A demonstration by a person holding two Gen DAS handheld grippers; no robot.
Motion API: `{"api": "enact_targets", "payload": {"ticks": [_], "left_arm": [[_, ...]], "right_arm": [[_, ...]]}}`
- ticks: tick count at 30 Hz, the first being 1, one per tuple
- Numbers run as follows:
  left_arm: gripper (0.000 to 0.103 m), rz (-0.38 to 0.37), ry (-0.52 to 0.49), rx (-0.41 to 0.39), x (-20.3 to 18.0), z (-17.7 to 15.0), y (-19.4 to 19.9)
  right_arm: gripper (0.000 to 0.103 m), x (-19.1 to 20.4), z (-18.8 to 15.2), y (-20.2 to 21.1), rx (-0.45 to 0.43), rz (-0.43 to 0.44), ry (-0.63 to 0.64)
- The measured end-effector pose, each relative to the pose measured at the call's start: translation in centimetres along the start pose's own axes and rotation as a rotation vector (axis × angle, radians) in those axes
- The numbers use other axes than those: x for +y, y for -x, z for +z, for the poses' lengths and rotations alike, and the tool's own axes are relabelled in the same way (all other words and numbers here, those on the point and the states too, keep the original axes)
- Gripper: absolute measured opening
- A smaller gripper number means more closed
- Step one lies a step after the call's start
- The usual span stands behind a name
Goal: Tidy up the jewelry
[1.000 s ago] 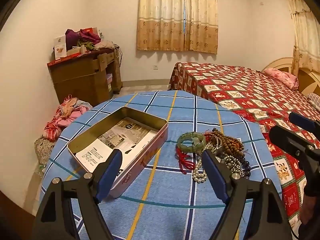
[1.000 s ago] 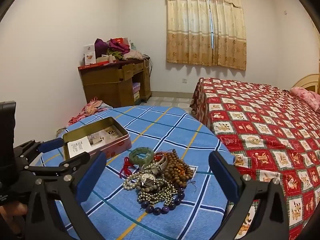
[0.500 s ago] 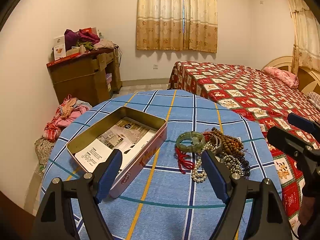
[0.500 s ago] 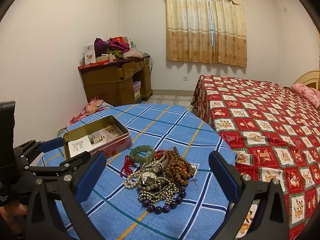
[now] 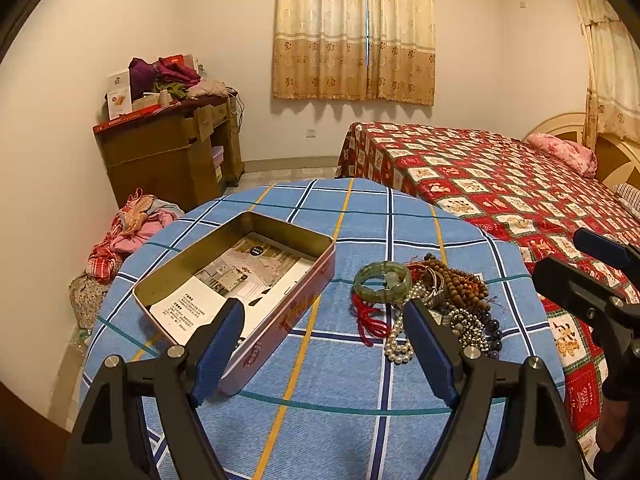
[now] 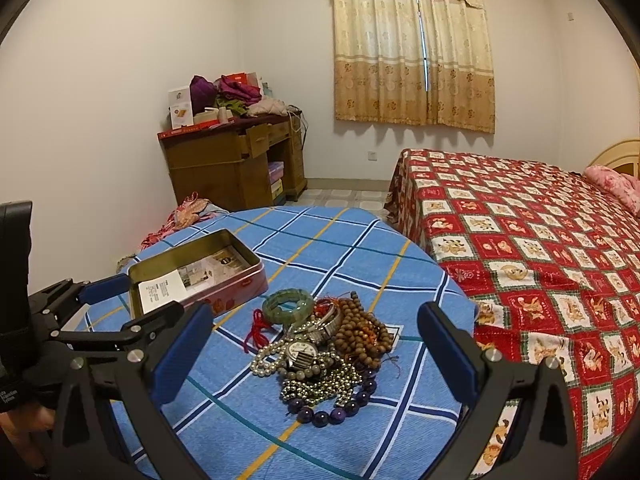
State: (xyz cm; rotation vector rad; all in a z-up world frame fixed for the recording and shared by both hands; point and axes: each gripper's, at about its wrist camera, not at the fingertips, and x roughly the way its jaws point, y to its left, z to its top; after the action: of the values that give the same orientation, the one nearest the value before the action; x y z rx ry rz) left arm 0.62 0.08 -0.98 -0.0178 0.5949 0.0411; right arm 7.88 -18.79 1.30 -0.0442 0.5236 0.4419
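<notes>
A heap of jewelry [image 6: 326,354] lies on the round table's blue checked cloth [image 6: 336,248]: a green jade bangle [image 6: 288,305], brown wooden beads [image 6: 360,328], a watch [image 6: 301,351], pearls, purple beads [image 6: 332,414] and a red cord. In the left wrist view the bangle [image 5: 382,281] and heap [image 5: 444,300] sit right of an open pink tin [image 5: 240,292] with a printed leaflet inside. My left gripper [image 5: 324,334] hovers open near the tin's front corner. My right gripper [image 6: 314,336] hangs open just short of the heap, holding nothing.
A bed with a red patterned cover [image 6: 540,240] stands right of the table. A wooden desk [image 6: 236,164] piled with clothes and boxes is at the back wall, with a heap of clothes [image 5: 128,228] on the floor. Curtains [image 6: 414,44] cover the window.
Both grippers have risen slightly and drifted back a little; the tin and jewelry sit a bit lower in view. Nothing was taken hold of.
</notes>
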Motion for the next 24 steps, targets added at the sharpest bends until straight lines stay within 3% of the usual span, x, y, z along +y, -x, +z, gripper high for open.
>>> {"api": "enact_targets", "payload": {"ticks": [24], "left_arm": [[0.081,-0.003,0.011,0.005,0.38,-0.23,0.02]], "right_arm": [[0.103,0.37,-0.17,-0.16,0.001,0.005,0.001]]}}
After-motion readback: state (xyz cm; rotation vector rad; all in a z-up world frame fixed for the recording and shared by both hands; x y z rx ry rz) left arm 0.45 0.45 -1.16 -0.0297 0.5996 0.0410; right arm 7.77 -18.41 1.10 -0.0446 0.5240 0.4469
